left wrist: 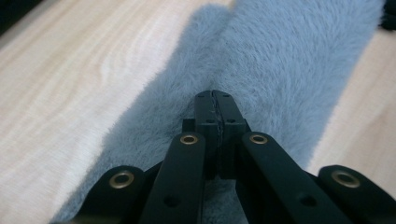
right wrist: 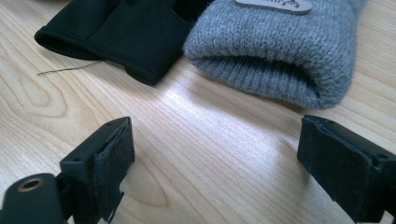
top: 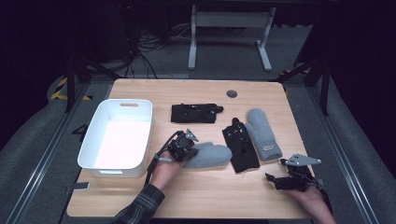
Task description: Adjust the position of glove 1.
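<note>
A grey fuzzy mitten [top: 212,156] lies flat near the middle of the wooden table [top: 196,191]. My left gripper [top: 188,151] is at the mitten's left end. In the left gripper view its jaws are shut, and the left gripper [left wrist: 215,99] pinches the fuzzy mitten [left wrist: 280,60] with its tips. My right gripper [top: 276,180] rests near the front right edge with its jaws wide open. In the right gripper view nothing lies between the open jaws of the right gripper [right wrist: 215,154]. Bare wood shows there, short of the grey knit mitten [right wrist: 280,51].
A white bin [top: 91,156] stands at the left. A black glove [top: 194,113] lies at the back centre. Another black glove [top: 240,145] lies beside the grey knit mitten [top: 264,135] on the right; its cuff [right wrist: 121,32] lies ahead of the right gripper.
</note>
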Demonstrator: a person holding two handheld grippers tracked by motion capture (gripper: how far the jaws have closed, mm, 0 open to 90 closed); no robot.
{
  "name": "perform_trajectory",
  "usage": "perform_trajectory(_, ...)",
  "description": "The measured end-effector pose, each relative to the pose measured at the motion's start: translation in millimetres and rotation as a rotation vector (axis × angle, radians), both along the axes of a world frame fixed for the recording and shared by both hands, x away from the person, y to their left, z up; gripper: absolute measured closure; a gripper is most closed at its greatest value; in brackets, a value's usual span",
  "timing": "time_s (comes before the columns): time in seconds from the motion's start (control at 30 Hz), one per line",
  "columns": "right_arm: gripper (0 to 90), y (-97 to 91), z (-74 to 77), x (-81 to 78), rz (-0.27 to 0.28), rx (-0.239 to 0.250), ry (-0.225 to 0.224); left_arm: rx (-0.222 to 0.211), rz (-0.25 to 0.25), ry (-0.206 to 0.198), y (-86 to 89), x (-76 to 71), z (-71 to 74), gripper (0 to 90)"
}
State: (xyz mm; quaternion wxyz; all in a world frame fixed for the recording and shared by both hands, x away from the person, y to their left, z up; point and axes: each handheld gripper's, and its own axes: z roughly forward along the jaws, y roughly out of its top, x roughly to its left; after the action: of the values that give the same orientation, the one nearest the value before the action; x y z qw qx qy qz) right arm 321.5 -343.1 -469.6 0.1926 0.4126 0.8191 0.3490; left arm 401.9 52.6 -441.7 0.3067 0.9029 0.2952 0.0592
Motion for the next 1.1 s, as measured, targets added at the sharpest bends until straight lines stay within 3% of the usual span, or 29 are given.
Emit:
perform_trajectory(0.27, 11.5, 0.1, 0.0, 0.1, 0.0, 0.001, 0.001, -0.018, -0.041, 0.014, -7.9, -23.0, -0.4, 90.0)
perform_trajectory(0.47, 11.6, 0.1, 0.0, 0.2, 0.0, 0.001, 0.0, -0.032, -0.059, 0.036, -12.2, -25.4, -0.1, 90.0)
perform_trajectory(0.7, 11.5, 0.1, 0.0, 0.2, 0.0, 0.001, 0.001, -0.045, -0.068, 0.011, -11.9, -27.8, 6.0, 90.0)
perform_trajectory(0.9, 11.5, 0.1, 0.0, 0.2, 0.0, 0.001, 0.001, -0.059, 0.016, -0.039, 16.1, -12.1, 21.1, 90.0)
perform_trajectory(1.0, 11.5, 0.1, 0.1, 0.1, 0.0, 0.0, 0.001, -0.046, 0.067, -0.048, 24.5, -2.5, 17.6, 90.0)
perform_trajectory(1.1, 11.5, 0.1, 0.0, 0.2, 0.0, 0.001, 0.001, -0.024, 0.079, -0.035, 26.3, 1.9, 11.8, 90.0)
